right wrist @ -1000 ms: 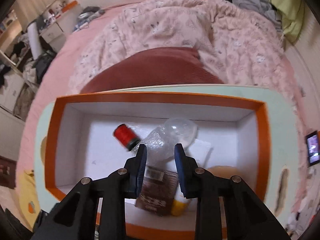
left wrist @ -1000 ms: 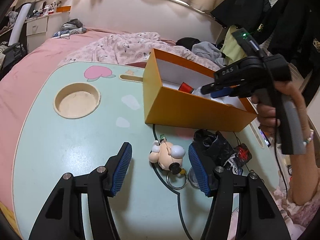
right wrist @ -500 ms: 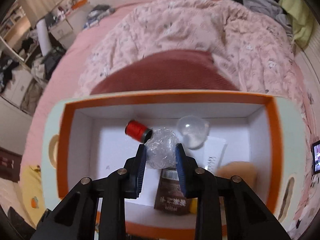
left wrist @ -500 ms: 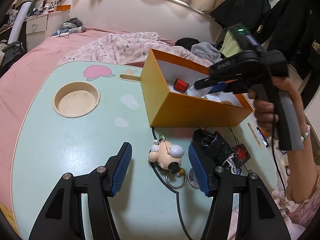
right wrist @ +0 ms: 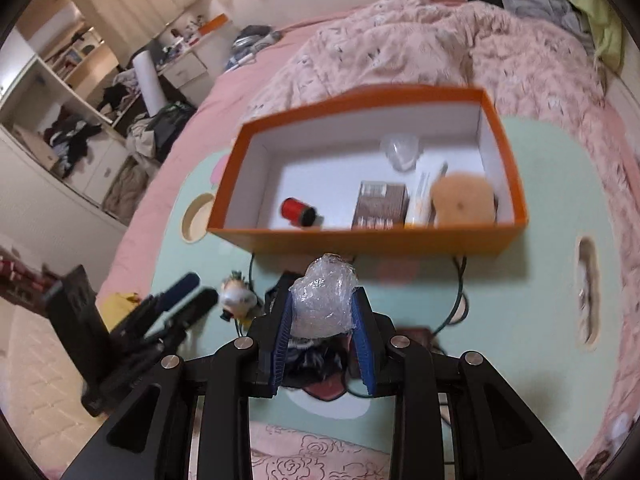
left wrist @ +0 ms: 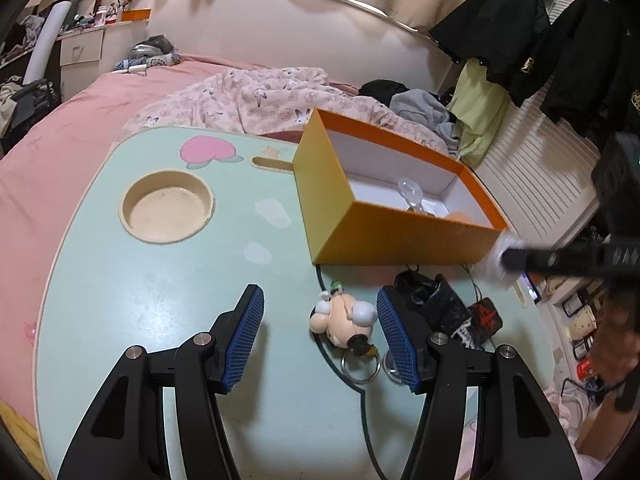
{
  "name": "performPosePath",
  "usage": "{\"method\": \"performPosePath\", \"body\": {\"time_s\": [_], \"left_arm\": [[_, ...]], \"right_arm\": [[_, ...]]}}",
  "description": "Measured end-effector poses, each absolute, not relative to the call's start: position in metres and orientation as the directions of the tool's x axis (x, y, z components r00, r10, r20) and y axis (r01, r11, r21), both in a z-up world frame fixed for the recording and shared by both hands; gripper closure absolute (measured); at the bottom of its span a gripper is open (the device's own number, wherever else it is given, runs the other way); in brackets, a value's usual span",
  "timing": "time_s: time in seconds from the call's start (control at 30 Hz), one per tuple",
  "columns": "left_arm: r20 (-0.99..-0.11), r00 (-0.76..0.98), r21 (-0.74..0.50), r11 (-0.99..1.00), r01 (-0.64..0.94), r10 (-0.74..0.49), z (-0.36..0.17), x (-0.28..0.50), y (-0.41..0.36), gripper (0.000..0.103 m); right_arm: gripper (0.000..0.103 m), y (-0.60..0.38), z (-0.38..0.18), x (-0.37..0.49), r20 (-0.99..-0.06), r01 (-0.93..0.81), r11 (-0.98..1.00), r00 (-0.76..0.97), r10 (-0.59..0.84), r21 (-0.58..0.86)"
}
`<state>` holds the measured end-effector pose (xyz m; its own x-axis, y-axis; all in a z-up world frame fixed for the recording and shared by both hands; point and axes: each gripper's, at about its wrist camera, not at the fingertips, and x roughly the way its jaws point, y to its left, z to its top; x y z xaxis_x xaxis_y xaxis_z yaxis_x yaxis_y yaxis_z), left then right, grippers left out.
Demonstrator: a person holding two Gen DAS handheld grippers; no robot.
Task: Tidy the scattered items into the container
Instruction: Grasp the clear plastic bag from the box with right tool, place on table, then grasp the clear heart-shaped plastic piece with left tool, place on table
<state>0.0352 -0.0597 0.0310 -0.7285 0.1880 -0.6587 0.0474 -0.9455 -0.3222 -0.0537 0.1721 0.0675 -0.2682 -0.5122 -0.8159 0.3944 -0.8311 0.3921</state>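
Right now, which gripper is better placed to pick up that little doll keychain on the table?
Left. The left gripper hangs open with the doll keychain between its fingers, while the right gripper is shut on a plastic wad.

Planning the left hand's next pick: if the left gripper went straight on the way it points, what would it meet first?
Most likely the cartoon-head keychain, lying on the table just ahead between the open left gripper fingers; depth is uncertain.

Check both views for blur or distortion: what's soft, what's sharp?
Left wrist view: strong fisheye bending; right claw and its plastic wad smeared, left claw and toy keychain sharp. Right wrist view: orange box motion-blurred, plastic wad sharp.
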Motion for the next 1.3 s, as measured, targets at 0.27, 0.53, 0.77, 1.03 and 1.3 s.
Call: {"method": "performPosePath", "body": {"time_s": [0.27, 0.53, 0.77, 1.03, 1.3], "left_arm": [[-0.671, -0.702, -0.267, -0.961, -0.071, 0.239, 0.084, 0.012, -0.040, 0.043], [-0.809, -0.503, -0.218, -0.949, -0.226, 0.305, 0.117, -0.083, 0.023, 0.043], [-0.891, -0.383, -0.212, -0.969, -0.125, 0.244, 0.079, -0.177, 0.064, 0.044], [-0.878, -0.448, -0.179, -0.984, -0.023, 0.170, 0.040, -0.201, 0.077, 0.057], [-0.922, -0.369, -0.124, -0.992, -0.013, 0.120, 0.025, -0.214, 0.085, 0.065]], "right_arm": [[0.061, 0.176, 0.036, -0.061, -0.826, 0.334, -0.857, -0.281, -0.488, 0.392], [0.044, 0.207, 0.058, -0.056, -0.769, 0.310, -0.846, -0.363, -0.526, 0.433], [0.044, 0.218, 0.061, -0.050, -0.751, 0.311, -0.839, -0.378, -0.540, 0.447], [0.044, 0.218, 0.053, -0.046, -0.753, 0.307, -0.835, -0.366, -0.547, 0.457], [0.044, 0.215, 0.049, -0.044, -0.757, 0.304, -0.833, -0.354, -0.549, 0.462]]}}
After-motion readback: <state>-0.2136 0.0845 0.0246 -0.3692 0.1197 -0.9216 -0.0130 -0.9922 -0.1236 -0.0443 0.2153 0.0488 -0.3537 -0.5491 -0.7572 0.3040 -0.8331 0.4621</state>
